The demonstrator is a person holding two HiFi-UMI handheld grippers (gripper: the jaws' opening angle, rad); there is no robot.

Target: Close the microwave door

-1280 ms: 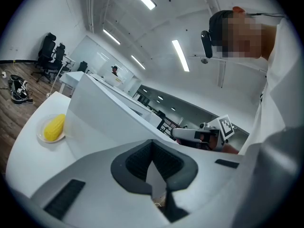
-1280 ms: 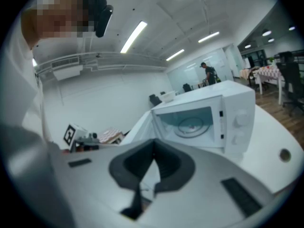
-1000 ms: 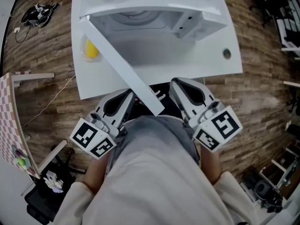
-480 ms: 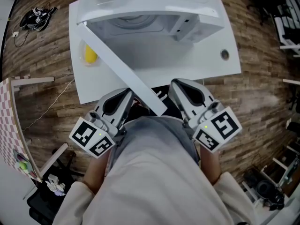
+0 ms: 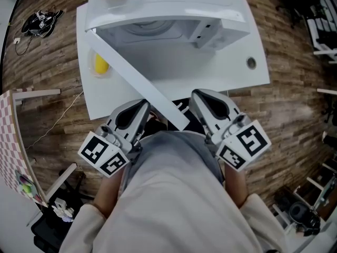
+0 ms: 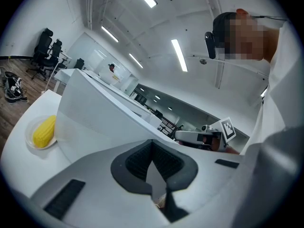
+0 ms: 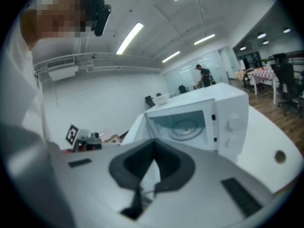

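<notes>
**A:** Wood-plank floor (image 5: 42, 57), white table (image 5: 247, 41). Head view first: where's the door?

**B:** Mid-table sits the microwave (image 5: 174, 7). The microwave door (image 5: 131, 73) is swung wide, free edge past the table lip, btwn the left gripper (image 5: 141, 109) and right gripper (image 5: 199, 98). Neither touches it.

**A:** Left gripper view?

**B:** Jaws pinched together, nothing in them. Door fills the frame: a flat, smooth white panel. There's a yellow cob-like thing (image 6: 43, 131) on a small plate (image 6: 31, 145) to its left.

**A:** Right gripper view?

**B:** Same, tips meeting, empty. Boxy white shell, glossy cavity w/ round glass turntable (image 7: 184, 126), two knobs (image 7: 233, 123).

**A:** Best approach?

**B:** No grip needed, I'd say. Put the flat of the L jaws on the door's outer face near the free edge and push steadily along the hinge arc till it latches. Looks like slick plastic, so press square-on or it'll likely skid.
</notes>
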